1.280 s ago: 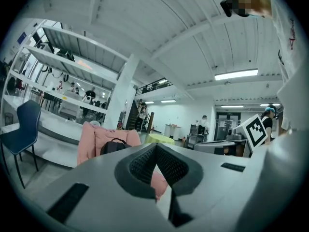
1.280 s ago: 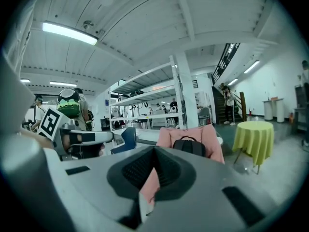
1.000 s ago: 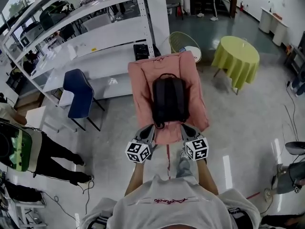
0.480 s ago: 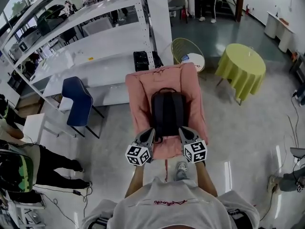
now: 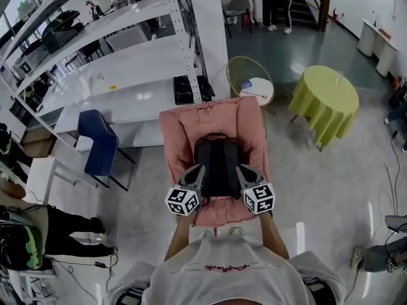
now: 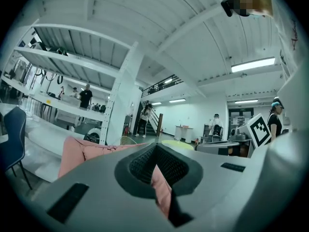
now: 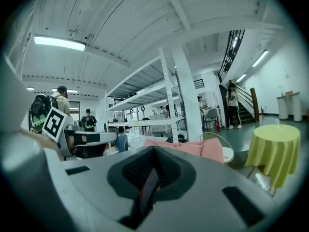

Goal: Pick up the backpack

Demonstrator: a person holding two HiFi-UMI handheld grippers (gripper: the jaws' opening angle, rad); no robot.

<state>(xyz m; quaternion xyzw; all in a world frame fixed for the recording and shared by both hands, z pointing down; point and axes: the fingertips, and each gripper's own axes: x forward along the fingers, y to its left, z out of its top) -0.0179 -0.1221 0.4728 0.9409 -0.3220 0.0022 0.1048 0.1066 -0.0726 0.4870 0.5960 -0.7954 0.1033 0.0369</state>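
A black backpack (image 5: 219, 164) lies on the seat of a pink cushioned armchair (image 5: 203, 122) in the head view. My left gripper (image 5: 198, 169) and right gripper (image 5: 242, 169) are held out side by side, both shut and empty. From above, their tips overlap the backpack's left and right edges. Whether they touch it I cannot tell. The left gripper view looks over shut jaws (image 6: 155, 166) at the pink armchair (image 6: 82, 151), a little way ahead. Past the right gripper's shut jaws (image 7: 153, 170) the armchair (image 7: 193, 148) shows too. The backpack is hidden in both gripper views.
Long white shelving (image 5: 127, 62) runs behind the armchair. A blue chair (image 5: 95, 142) stands to its left, with a round wire chair (image 5: 248, 75) and a yellow-green covered table (image 5: 324, 94) to its right. A person (image 5: 25, 227) stands at the far left.
The armchair and backpack have come closer. Both grippers moved forward together and now flank the backpack's edges instead of hanging short of the seat's front. Both stayed shut.
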